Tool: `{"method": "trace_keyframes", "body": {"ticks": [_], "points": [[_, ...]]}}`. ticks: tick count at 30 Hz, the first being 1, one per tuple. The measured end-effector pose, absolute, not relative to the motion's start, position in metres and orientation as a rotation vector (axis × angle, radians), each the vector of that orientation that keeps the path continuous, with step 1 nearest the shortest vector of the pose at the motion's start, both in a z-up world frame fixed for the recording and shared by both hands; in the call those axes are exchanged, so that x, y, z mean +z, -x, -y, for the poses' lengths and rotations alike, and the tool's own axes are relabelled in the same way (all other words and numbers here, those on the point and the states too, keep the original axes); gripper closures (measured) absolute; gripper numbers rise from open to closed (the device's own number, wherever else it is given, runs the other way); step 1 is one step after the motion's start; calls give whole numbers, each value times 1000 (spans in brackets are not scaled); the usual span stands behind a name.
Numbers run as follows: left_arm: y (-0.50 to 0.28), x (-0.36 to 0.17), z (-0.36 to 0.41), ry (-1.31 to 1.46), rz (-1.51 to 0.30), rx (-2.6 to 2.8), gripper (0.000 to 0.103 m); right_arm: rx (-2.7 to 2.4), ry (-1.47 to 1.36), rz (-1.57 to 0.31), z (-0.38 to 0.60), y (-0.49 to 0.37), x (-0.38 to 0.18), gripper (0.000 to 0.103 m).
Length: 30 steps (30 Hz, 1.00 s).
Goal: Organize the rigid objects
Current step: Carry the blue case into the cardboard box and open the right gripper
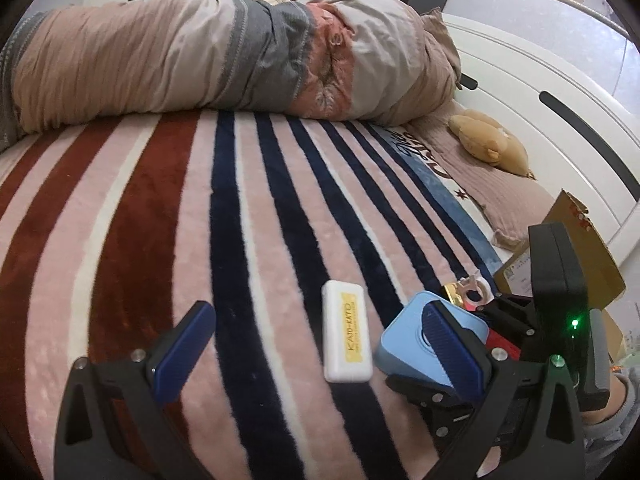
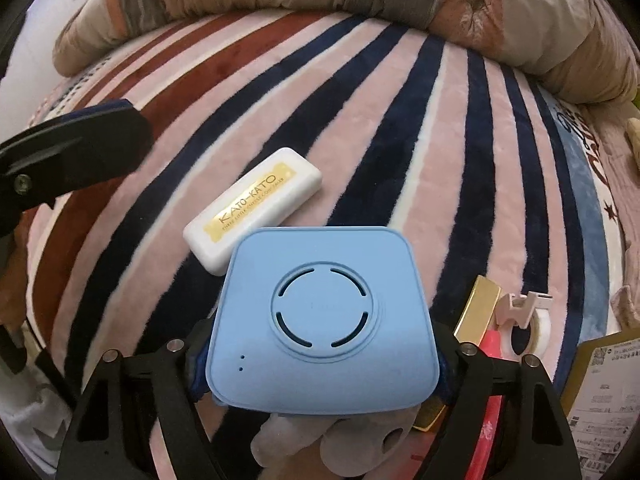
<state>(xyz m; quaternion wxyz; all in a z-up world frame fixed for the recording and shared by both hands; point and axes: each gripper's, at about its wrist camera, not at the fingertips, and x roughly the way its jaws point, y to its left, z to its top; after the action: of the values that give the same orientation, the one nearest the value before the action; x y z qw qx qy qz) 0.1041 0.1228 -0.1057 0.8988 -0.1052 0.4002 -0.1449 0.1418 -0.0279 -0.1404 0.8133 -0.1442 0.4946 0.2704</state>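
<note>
Left tool [image 1: 316,344] released, straddling white case [image 1: 346,333] at lower centre, long axis along the fingers. Right tool [image 2: 320,344] grasping blue box [image 2: 322,322].

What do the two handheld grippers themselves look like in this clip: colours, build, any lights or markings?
Both are black plastic frames with triangular cut-outs and silver pivot bolts. The left gripper carries ribbed dark blue finger pads. The right gripper has the same black frame; its body shows green indicator lights in the left wrist view. A grey sleeve cuff shows behind it.
</note>
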Motion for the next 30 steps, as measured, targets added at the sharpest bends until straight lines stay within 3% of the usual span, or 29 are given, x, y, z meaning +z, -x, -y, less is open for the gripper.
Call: {"method": "trace_keyframes", "body": {"ticks": [12, 15, 17, 20, 30], "points": [[-84, -74, -84, 418, -833, -710, 1, 722, 242, -752, 55, -84, -58, 26], [-79, -55, -68, 473, -823, -760, 12, 753, 232, -653, 68, -65, -33, 26], [-74, -39, -57, 490, -807, -786, 30, 761, 218, -614, 76, -59, -21, 26], [-61, -8, -34, 420, -773, -793, 42, 764, 175, -585, 99, -49, -7, 26], [-44, 59, 85, 128, -723, -795, 43, 741, 11, -519, 217, -37, 34, 26]]}}
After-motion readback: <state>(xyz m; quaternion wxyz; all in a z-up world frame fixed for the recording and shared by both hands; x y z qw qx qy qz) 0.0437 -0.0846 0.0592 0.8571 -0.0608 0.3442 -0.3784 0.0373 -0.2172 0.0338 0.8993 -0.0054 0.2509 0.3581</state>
